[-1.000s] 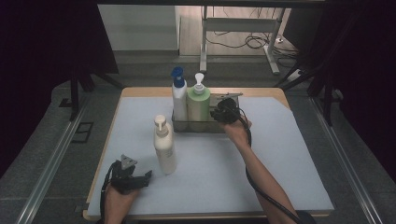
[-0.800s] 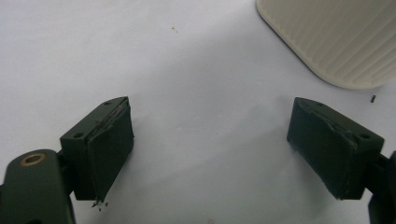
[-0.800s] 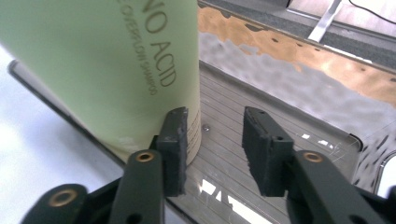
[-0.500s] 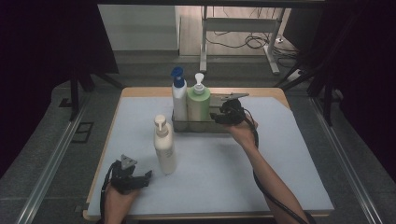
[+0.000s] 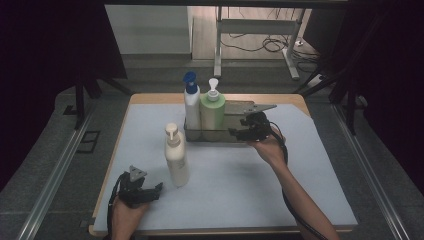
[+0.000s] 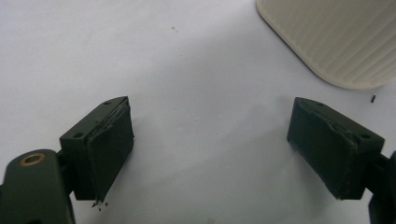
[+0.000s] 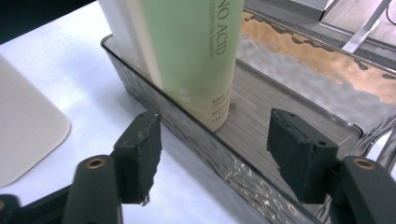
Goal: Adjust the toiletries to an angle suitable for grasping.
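Green bottle (image 5: 212,111) upright at tray (image 5: 235,134) edge, right tongs (image 5: 239,133) open beside, just widened, empty.

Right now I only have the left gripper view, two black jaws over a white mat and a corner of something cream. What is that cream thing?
Observer: It's a cream pump bottle, standing upright on the mat beside the left gripper.
Operator: Where's the other hand?
Observer: The right gripper is at the near wall of a clear tray farther back; its jaws have just been opening and nothing is between them.
Operator: Anything in that tray?
Observer: A green pump bottle and a white bottle with a blue pump, both upright at its left end.
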Available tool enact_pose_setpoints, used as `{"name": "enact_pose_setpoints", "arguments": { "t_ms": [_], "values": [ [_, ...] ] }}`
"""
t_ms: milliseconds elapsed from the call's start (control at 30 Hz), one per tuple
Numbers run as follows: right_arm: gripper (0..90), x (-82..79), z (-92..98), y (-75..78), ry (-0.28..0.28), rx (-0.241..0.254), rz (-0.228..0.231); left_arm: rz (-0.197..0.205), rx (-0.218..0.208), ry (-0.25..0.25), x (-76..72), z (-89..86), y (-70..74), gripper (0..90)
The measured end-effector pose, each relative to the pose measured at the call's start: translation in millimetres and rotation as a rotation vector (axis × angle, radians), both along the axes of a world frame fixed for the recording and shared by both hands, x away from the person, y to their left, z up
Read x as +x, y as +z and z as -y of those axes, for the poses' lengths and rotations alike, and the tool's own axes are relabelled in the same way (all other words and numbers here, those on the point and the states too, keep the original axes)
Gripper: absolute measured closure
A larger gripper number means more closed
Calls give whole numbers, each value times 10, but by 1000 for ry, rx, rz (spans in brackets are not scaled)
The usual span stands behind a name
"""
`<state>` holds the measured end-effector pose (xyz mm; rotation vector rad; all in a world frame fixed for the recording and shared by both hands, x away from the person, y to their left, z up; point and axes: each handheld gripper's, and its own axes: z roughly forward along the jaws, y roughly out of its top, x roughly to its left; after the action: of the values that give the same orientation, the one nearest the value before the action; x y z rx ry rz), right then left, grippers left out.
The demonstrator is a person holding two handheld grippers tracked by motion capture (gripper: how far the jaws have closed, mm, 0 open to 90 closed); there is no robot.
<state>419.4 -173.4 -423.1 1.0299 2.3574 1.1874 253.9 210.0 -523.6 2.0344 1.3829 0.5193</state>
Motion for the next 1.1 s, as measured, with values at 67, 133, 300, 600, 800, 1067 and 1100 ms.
{"name": "enact_pose_setpoints", "arguments": {
  "t_ms": [67,133,300,600,800,1067,1100],
  "values": [
    [296,-41,32,5,16,8,-4,0,0,0,0,0,0,143],
    [271,-92,50,7,22,4,2,0,0,0,0,0,0,143],
    [185,-228,103,15,49,-5,12,0,0,0,0,0,0,143],
    [99,-486,231,-50,83,-5,14,-1,0,0,0,0,1,143],
    [24,-644,329,-137,85,-33,33,-1,0,0,0,-1,1,143],
    [0,-821,487,-279,65,-41,9,-1,-2,1,0,1,0,142],
    [0,-851,511,-303,61,-46,7,0,-2,1,1,1,0,143]
  ]
}}
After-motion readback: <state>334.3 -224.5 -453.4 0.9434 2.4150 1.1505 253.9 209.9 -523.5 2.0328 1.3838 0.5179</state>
